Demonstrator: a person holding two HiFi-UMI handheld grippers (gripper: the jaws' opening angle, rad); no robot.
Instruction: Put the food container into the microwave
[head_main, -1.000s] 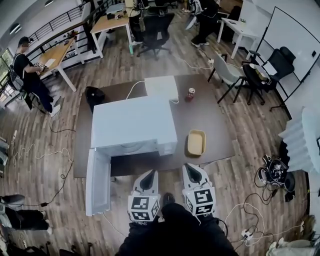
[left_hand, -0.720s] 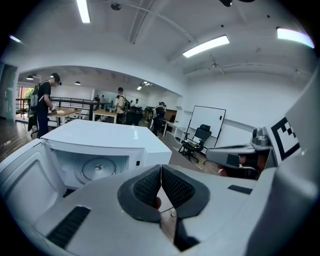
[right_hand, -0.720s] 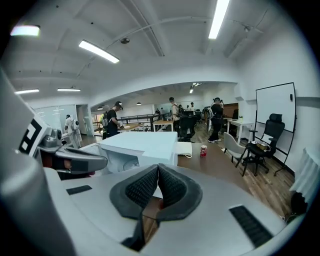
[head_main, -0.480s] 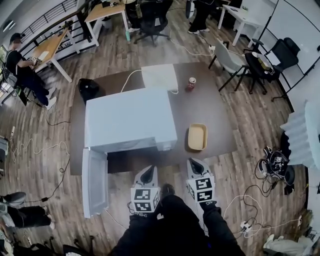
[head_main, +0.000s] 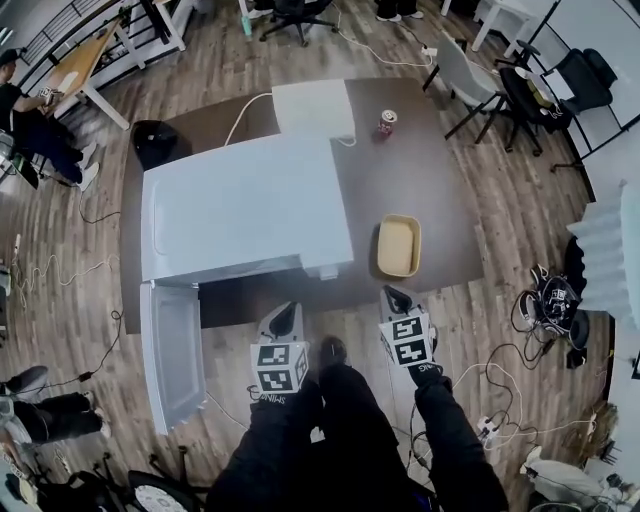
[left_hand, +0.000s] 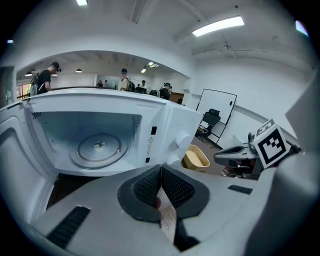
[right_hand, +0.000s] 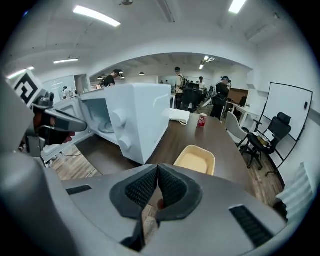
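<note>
The yellow food container (head_main: 399, 245) (right_hand: 195, 160) (left_hand: 196, 158) sits empty on the dark table (head_main: 400, 165), right of the white microwave (head_main: 245, 208). The microwave's door (head_main: 171, 352) hangs open toward me, and its turntable (left_hand: 97, 148) shows bare in the left gripper view. My left gripper (head_main: 283, 322) (left_hand: 161, 172) is shut and empty, just off the table's near edge in front of the microwave. My right gripper (head_main: 396, 298) (right_hand: 157, 172) is shut and empty too, a little short of the container.
A red can (head_main: 386, 122) and a white box (head_main: 313, 107) stand at the table's far side. Office chairs (head_main: 470, 75) are at the back right, cables (head_main: 500, 400) lie on the wooden floor, and a person (head_main: 30, 125) sits at a desk far left.
I have stepped closer to the table, so the microwave and container appear larger and nearer. Both grippers have stayed shut and moved forward toward the table's edge.
</note>
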